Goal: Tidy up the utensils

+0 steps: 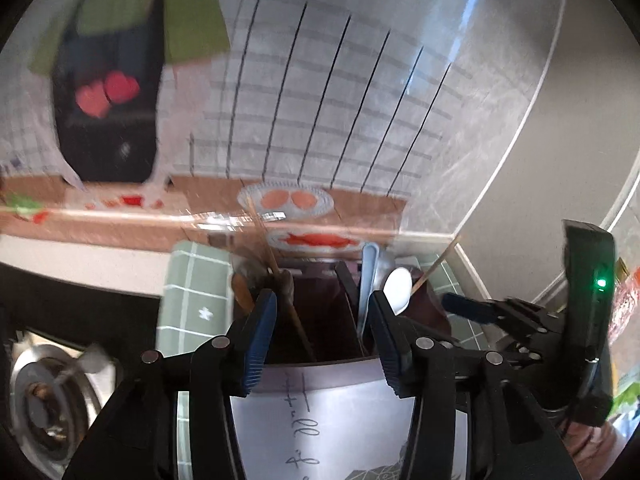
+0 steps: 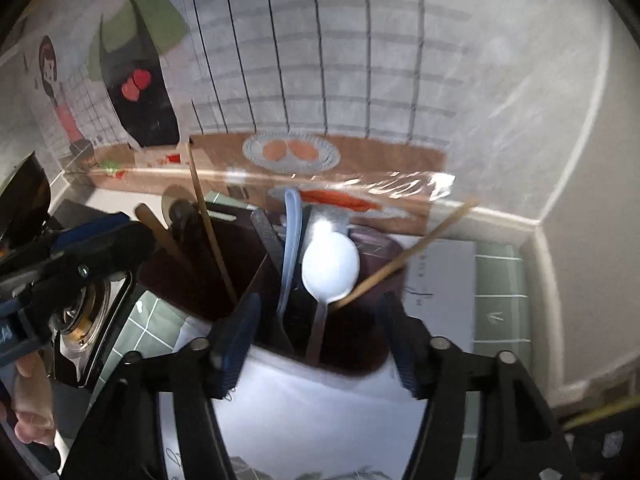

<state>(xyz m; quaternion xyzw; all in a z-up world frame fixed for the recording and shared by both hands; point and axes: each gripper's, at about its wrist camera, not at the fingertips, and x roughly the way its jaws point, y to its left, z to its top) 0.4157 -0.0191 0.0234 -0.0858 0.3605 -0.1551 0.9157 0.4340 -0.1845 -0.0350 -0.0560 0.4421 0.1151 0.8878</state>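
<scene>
Both wrist cameras look down over a dark maroon utensil holder (image 2: 352, 344), a smooth rounded caddy split by thin upright dividers into compartments, standing on a pale green mat printed with a white grid (image 1: 196, 280).

In the right wrist view, the right gripper (image 2: 320, 336) fills the bottom of the frame at 6 o'clock. Its two black arms end in ribbed blue pads that stand well apart, with nothing between them; they straddle the near rim of the holder. In the compartment straight ahead, a metal spoon (image 2: 330, 266) stands upright with its shiny oval bowl at the top. Just to its left, toward 11 o'clock, stands a translucent pale blue plastic utensil (image 2: 291, 240) with a long curved handle. A thin wooden stick (image 2: 404, 258) leans out toward 2 o'clock, its lower end in the holder beside the spoon. In the left compartment, toward 10 o'clock, stand a slim bamboo chopstick (image 2: 208, 224) and a flat wooden spatula handle (image 2: 160, 232).

The left gripper (image 1: 322, 340) is seen in the left wrist view at 6 o'clock, its blue ribbed pads also apart and empty, hovering over the same holder. It also appears at 9 o'clock in the right view.

A white sheet of paper (image 1: 340, 420) with handwriting lies under the holder's near side. A steel gas burner (image 1: 44, 396) sits at 8 o'clock in the left view. Behind, a glossy film printed with cartoon figures, grid tiles and plates of food (image 2: 292, 152) covers the wall.
</scene>
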